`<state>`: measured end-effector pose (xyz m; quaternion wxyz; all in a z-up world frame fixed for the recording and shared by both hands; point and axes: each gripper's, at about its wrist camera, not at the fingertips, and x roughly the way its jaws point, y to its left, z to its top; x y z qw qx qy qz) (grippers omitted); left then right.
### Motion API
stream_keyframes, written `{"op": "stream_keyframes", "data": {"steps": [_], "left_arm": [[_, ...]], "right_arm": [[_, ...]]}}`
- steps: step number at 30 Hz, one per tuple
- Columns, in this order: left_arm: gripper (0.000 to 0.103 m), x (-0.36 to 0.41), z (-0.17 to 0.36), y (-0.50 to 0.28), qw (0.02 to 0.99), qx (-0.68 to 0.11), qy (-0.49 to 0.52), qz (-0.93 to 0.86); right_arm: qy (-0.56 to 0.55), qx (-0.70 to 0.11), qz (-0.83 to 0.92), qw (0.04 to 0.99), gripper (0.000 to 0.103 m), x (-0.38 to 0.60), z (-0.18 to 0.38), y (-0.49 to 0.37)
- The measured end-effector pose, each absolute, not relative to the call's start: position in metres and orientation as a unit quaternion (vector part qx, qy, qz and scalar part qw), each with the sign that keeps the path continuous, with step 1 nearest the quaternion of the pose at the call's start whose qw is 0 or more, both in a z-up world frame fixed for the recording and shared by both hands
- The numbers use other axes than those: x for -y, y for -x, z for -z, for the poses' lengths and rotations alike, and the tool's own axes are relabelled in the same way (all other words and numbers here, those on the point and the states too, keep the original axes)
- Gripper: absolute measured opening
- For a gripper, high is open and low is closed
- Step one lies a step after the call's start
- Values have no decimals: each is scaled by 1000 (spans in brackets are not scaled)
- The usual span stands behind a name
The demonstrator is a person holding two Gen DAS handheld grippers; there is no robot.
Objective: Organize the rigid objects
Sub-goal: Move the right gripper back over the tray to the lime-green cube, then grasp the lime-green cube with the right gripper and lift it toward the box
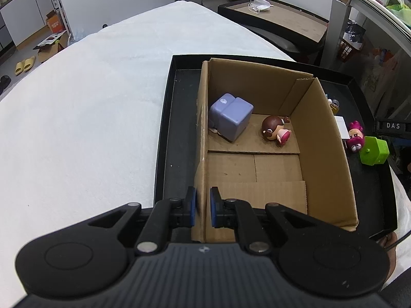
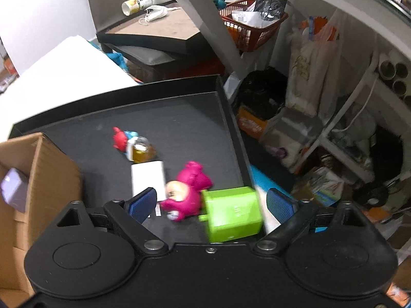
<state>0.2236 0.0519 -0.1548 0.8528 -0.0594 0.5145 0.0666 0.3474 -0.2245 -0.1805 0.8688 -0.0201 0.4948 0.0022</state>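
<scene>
A cardboard box [image 1: 328,154] stands in a black tray [image 1: 164,133]. Inside it lie a lilac cube toy [image 1: 231,118] and a brown-haired doll [image 1: 276,129]. My left gripper [image 1: 203,209] is shut on the box's near left wall. In the right wrist view my right gripper [image 2: 212,204] is open above the tray [image 2: 179,123], with a pink figure [image 2: 188,190] and a green cube toy [image 2: 231,214] between its fingers, untouched. A white card [image 2: 147,179], a small jar [image 2: 142,151] and a red-blue toy [image 2: 122,138] lie further back.
The tray rests on a white cloth-covered table [image 1: 90,102]. Beyond the tray's right edge are cluttered shelves, bags and a red basket [image 2: 254,33]. A dark side table with a paper cup [image 2: 136,2] and a face mask stands behind.
</scene>
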Motion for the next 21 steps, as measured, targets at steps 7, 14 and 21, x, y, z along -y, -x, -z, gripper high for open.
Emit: {"op": "stream_keyframes", "data": {"steps": [7, 14, 21], "left_arm": [[10, -51, 154, -224, 852, -515, 58, -66], [10, -52, 154, -223, 853, -514, 53, -67], [10, -54, 156, -222, 852, -517, 56, -64]], "right_arm": [[-5, -511, -6, 860, 87, 238, 189, -354], [15, -520, -7, 854, 53, 237, 200, -354], [33, -500, -35, 865, 49, 230, 189, -347]]}}
